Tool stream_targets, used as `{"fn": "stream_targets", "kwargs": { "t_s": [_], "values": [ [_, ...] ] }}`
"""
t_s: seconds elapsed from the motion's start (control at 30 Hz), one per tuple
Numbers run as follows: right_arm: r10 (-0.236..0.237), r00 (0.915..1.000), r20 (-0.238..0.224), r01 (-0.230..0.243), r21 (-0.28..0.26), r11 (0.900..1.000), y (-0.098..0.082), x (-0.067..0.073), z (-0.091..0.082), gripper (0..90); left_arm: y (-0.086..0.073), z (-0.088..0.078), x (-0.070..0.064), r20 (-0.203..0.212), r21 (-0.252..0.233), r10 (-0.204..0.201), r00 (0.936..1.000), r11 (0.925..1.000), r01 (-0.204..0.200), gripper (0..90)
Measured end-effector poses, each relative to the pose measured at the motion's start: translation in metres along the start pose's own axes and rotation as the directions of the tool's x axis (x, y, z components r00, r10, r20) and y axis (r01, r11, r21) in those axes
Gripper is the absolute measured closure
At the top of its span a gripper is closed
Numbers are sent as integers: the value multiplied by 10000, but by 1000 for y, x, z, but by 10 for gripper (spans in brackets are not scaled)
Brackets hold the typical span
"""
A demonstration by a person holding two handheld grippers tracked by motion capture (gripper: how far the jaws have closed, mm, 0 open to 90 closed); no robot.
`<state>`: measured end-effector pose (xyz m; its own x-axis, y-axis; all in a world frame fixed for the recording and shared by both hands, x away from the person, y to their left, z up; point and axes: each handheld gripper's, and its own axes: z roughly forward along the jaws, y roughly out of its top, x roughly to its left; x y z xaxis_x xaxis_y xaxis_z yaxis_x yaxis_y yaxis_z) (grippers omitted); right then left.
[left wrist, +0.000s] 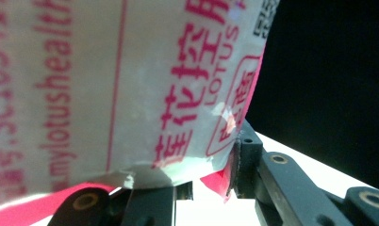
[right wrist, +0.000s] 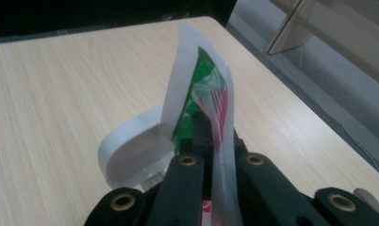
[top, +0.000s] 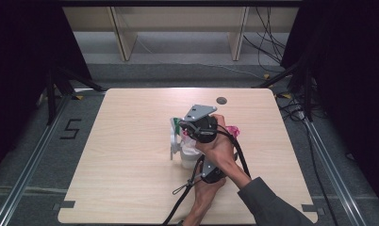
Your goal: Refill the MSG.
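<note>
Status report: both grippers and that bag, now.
Right gripper shut on white plastic bag's handle. Left gripper clamped on white red-printed plastic bag. Wooden table.

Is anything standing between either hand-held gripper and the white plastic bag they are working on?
Nothing visible does. The left hand-held gripper already has the white bag with red print between its jaws, and the right hand-held gripper is shut on the bag's handle strip. The wooden table around them shows no other items nearby.

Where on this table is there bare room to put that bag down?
The table is bare along its whole left side, its far edge around the dark round cap, and its right edge. The crowded spot is the middle, where both hands, the claws and the white bag bunch together.
</note>
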<state>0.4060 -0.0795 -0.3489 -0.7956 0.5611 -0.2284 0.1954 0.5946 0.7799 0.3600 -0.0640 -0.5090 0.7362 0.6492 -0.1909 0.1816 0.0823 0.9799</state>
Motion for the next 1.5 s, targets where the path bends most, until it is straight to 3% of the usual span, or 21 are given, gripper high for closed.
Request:
{"fn": "stream_targets", "kwargs": {
  "t_s": [0.03,0.07,0.1,0.23,0.27,0.3,0.33,0.37,0.4,0.5,0.8,0.83,0.87,0.9,0.93,1.07,1.23,1.27,1.43,1.47,1.5],
  "values": [
    [30,10000,-32,-30,101,9999,-1,0,1,900,0,0,0,19,-57,-61,10000,10000,61,742],
    [-29,10000,-53,30,92,10000,-1,-1,1,900,0,2,-4,255,-418,-535,9982,9976,546,742],
    [-32,10000,-59,31,-117,9999,0,-2,0,900,2,-3,3,74,422,557,9984,9975,-559,742],
    [10,10000,-28,-10,-90,10000,0,-2,-2,900,2,-3,3,20,422,598,9982,9973,-598,742],
    [-87,10000,-12,87,-129,9999,0,-2,-1,900,1,-1,1,49,139,218,9998,9997,-218,742],
    [-87,10000,-12,87,-129,9999,0,-2,-1,900,1,-1,1,49,139,218,9998,9997,-218,742],
    [-50,10000,9,50,-5,10000,-1,-1,0,900,0,2,-3,192,-357,-409,9990,9985,416,742],
    [-50,10000,9,50,-5,10000,-1,-1,0,900,0,2,-3,192,-357,-409,9990,9985,416,742],
    [-19,10000,-5,19,-4,10000,-1,-1,0,900,1,-3,3,32,443,555,9985,9975,-556,742],
    [-24,10000,-85,22,-162,9999,1,-4,-3,900,2,-3,3,2,415,618,9981,9972,-618,742],
    [45,10000,3,-45,-147,9999,0,-3,-1,900,1,-3,3,20,441,563,9984,9974,-563,742],
    [86,9999,-81,-85,38,10000,-1,-1,-1,900,1,-2,2,19,309,414,9991,9987,-414,742],
    [-47,10000,12,47,19,10000,-1,-1,0,900,0,2,-4,172,-398,-411,9990,9983,417,742],
    [-9,10000,-20,9,-19,10000,0,-1,0,900,1,1,-3,201,-342,-348,9992,9988,354,742],
    [-70,9999,-88,69,-86,9999,1,-2,0,900,1,-3,3,79,391,555,9984,9977,-557,742],
    [154,9999,-16,-154,-131,9998,0,-2,-2,900,1,-3,3,68,422,554,9984,9976,-556,742],
    [-22,10000,-42,21,-156,9999,-1,-4,-1,900,1,-3,3,86,428,546,9985,9976,-549,742],
    [64,10000,-11,-65,-82,9999,-1,-2,-1,900,1,-2,1,119,229,331,9994,9992,-334,742],
    [53,10000,6,-53,-153,9999,0,-2,-1,900,2,-3,3,63,452,586,9983,9972,-589,742],
    [158,9999,-29,-158,-23,9999,-1,-1,-2,900,1,0,-1,113,-38,-3,9999,10000,4,742],
    [158,9999,-29,-158,-23,9999,-1,-1,-2,900,1,0,-1,113,-38,-3,9999,10000,4,742]
  ]
}}
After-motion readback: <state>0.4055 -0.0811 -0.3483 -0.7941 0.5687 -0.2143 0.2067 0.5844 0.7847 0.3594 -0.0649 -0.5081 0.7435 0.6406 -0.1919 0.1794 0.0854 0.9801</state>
